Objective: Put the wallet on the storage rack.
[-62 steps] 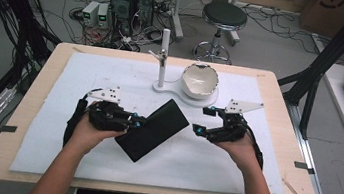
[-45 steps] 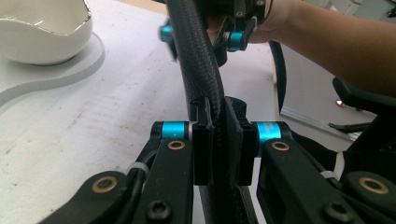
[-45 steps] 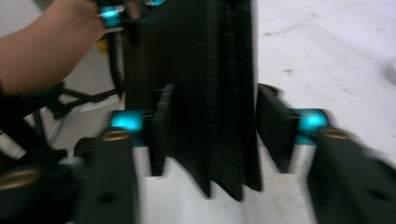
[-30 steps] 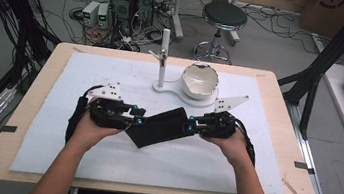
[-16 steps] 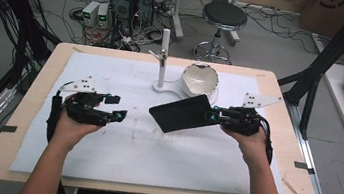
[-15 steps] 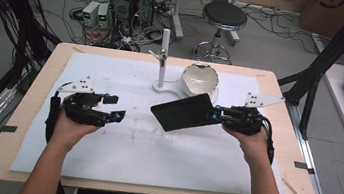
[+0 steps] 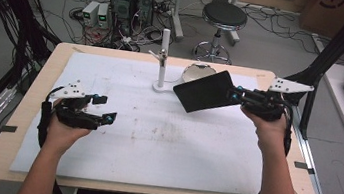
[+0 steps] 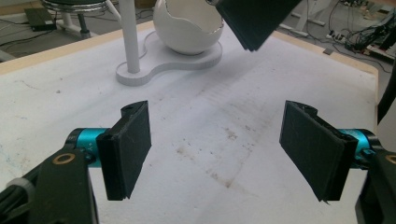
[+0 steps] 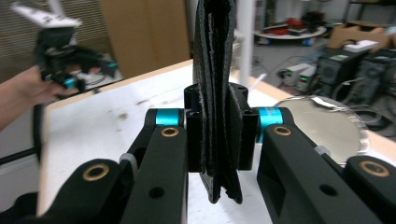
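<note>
A: Two grippers, one load. Status of the black folded pad (image 7: 206, 90)?

B: Airborne — held above the table's far right area, just in front of the white egg-shaped bowl (image 7: 198, 72). Right gripper (image 7: 235, 94) pinches it at one edge; in the right gripper view the jaws press flat on both faces of the pad (image 9: 215, 93), layers stacked between them.

A: Left gripper?

B: Left gripper (image 7: 103, 109) sits low over the white mat (image 7: 154, 140), well apart from the pad. Jaws spread, nothing between them; they have just been opening.

A: Handling notes?

B: Judged light, since an edge grip alone carries it. Looks like leather or felt, several layers, approx. flat, so semi-stiff: it holds its plane but free layers could splay or sag. Matte surface, prob. not slippery. Not fragile. Best hold is the one in use — across the thickness, near an edge, pads on the broad faces so all layers stay clamped.

A: Orientation?

B: In the high view the long axis runs roughly level from the gripper toward the white post stand (image 7: 163, 58), free end pointing to the table's left and slightly toward the person. Broad face tilts up toward the camera. In the left gripper view one corner (image 8: 254, 28) hangs down above the bowl.
</note>
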